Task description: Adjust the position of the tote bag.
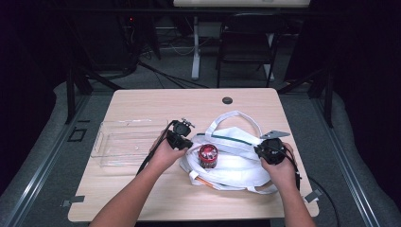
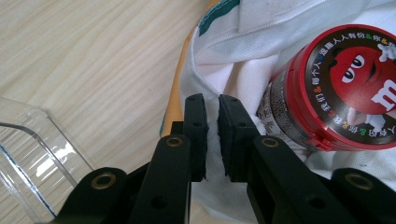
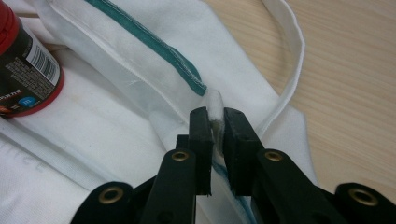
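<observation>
High view: fixed above the person's side, looking forward and down over the whole table (image 1: 142,101), far off.
Left gripper view: rides the left gripper (image 2: 212,135), close on the bag (image 2: 224,60) and can (image 2: 345,88).
Right gripper view: rides the right gripper (image 3: 215,140), close on the bag's edge.
Shared: bag and can appear in all three views.

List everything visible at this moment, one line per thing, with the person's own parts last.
tote bag: one, white with green trim, lying on the table's near right part.
candy can: one, red lid, standing upright on the bag.
clear tray: one, transparent, left of the bag.
table: one, light wood.
chair: one, black, beyond the table.
left gripper: one, black, shut on white bag fabric beside the can.
right gripper: one, black, shut on the bag's green-trimmed edge.
</observation>
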